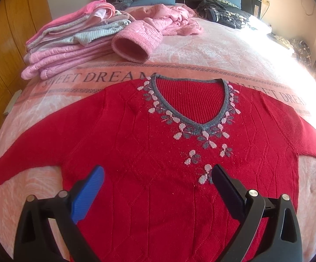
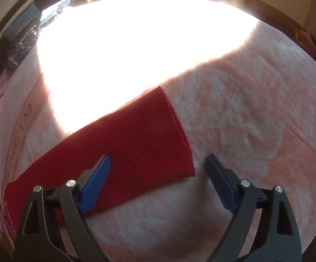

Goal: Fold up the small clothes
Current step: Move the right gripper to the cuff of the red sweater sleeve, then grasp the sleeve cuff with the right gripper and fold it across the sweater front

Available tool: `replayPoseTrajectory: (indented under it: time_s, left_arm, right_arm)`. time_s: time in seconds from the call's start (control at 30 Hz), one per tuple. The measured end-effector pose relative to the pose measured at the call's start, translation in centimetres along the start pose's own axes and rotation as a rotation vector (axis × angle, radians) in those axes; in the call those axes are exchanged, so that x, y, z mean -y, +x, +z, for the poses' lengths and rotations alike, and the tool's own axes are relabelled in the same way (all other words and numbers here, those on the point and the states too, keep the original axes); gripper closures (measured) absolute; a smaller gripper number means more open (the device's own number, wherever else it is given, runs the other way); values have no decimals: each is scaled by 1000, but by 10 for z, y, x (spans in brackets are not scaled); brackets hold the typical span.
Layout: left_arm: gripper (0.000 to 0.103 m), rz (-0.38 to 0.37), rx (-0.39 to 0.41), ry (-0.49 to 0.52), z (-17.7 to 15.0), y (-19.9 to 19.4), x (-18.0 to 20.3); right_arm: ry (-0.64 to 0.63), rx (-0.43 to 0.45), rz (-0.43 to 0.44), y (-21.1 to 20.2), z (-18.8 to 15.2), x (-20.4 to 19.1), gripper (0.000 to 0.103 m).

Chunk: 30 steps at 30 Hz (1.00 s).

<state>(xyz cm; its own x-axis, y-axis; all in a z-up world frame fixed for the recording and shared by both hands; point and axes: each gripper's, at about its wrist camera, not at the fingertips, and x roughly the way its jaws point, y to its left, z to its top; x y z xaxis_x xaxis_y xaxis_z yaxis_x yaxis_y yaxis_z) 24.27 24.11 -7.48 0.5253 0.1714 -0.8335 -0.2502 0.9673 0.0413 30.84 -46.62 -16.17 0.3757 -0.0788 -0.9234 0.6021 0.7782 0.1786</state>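
On the bed (image 1: 201, 50) your red sweater (image 1: 149, 152) lies flat and face up, soft, limp knit that I judge will sag, so take its sleeve cuff (image 2: 175, 135), with free blanket beyond it, while left gripper (image 1: 158, 174) and right gripper (image 2: 158, 163) have jaws open, empty.

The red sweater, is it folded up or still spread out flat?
Spread out. The red sweater lies flat on the bed blanket, both sleeves stretched sideways; the sleeve cuff lies unfolded.

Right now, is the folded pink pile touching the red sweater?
Apart. The left wrist view shows a strip of blanket between the pink pile and the red sweater.
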Motion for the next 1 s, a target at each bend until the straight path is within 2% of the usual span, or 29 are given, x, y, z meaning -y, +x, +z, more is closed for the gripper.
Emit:
replayPoseTrajectory:
  time_s: [0.03,0.07,0.1,0.13,0.17,0.2,0.27,0.37,0.53,0.63,0.7,0.9,1.0]
  left_arm:
    - [4,0,-6,-3,0,2,1]
    - [4,1,-9,-5,-1,3,1]
    - [4,4,-8,-3,-1,4,2]
    - [4,9,-5,2,-2,5,2]
    - [4,14,-2,7,-2,5,3]
    - [4,17,1,10,-2,5,2]
    - [4,19,7,10,-2,4,-1]
    - [4,26,18,-5,1,3,-9]
    - [4,40,7,-60,6,9,-29]
    - [4,49,-7,-85,8,15,-42]
    - [4,49,-19,-105,9,20,-51]
    - [4,56,-27,-137,11,26,-71]
    - [4,48,-30,-136,11,27,-77]
  right_arm:
    - [-6,11,-11,-1,1,0,32]
    - [-7,18,-8,-2,1,0,42]
    - [-11,27,-5,-5,1,2,57]
    - [-14,37,4,-9,1,4,65]
    - [-12,45,32,-11,2,5,81]
    - [-2,50,76,-14,1,9,91]
    - [32,73,154,-21,-4,14,93]
    - [15,108,189,-33,-10,12,93]
    - [-86,113,235,-50,-24,-29,93]
    - [-181,99,250,-56,-36,-81,93]
    - [-229,76,303,-54,-39,-128,93]
    - [-435,26,400,-74,-91,-243,93]
    - [-506,-7,453,-82,-119,-287,93]
